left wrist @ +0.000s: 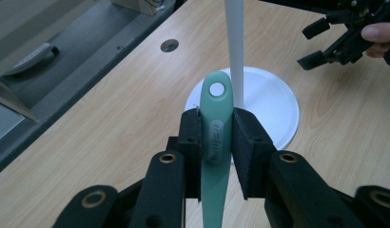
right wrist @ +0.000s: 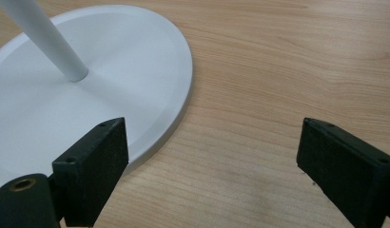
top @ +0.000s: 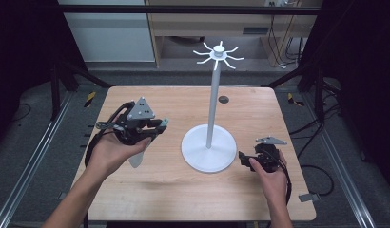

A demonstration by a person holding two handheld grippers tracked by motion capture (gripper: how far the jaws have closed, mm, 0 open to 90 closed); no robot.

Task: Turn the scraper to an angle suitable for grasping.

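Note:
A white stand has a round base [top: 208,151], a tall pole [top: 212,102] and a ring of hooks [top: 219,54] on top, and stands mid-table. My left gripper [top: 156,125] hovers left of the stand, shut on a utensil's mint-green handle [left wrist: 215,128]. The handle's end with its hanging hole [left wrist: 216,89] points toward the pole [left wrist: 235,47]. The utensil's pale blade [top: 136,160] hangs below the hand. My right gripper [top: 245,158] stands open at the base's right edge. Its jaws [right wrist: 212,166] straddle bare wood, and the left pad [right wrist: 95,164] overlaps the base's rim [right wrist: 179,109].
The wooden table [top: 183,190] has a small round hole [top: 223,99] near its far edge behind the stand. Metal rails run along both sides of the table. Open wood lies in front of the stand.

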